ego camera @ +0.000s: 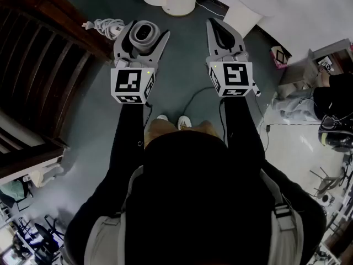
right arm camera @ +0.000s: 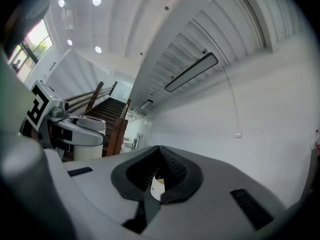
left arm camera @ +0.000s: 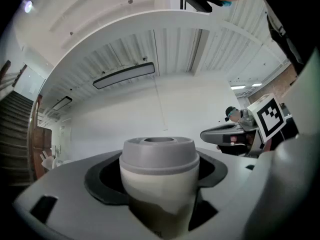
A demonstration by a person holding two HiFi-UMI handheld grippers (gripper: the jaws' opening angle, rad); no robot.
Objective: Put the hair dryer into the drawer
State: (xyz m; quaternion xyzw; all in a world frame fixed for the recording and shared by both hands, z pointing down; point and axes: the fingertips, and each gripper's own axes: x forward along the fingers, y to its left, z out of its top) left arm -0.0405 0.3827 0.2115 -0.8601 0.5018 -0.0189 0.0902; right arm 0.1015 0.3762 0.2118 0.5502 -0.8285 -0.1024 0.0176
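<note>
The dryer (left arm camera: 159, 169) stands upright in the left gripper (ego camera: 148, 28), whose jaws are spread wide and pressed on its round barrel (grey cap on top). The right gripper (ego camera: 216, 26) is closed on nothing. The barrel looks like stiff, smooth plastic, probably light but slippery, so a hold around its middle seems safest.
</note>
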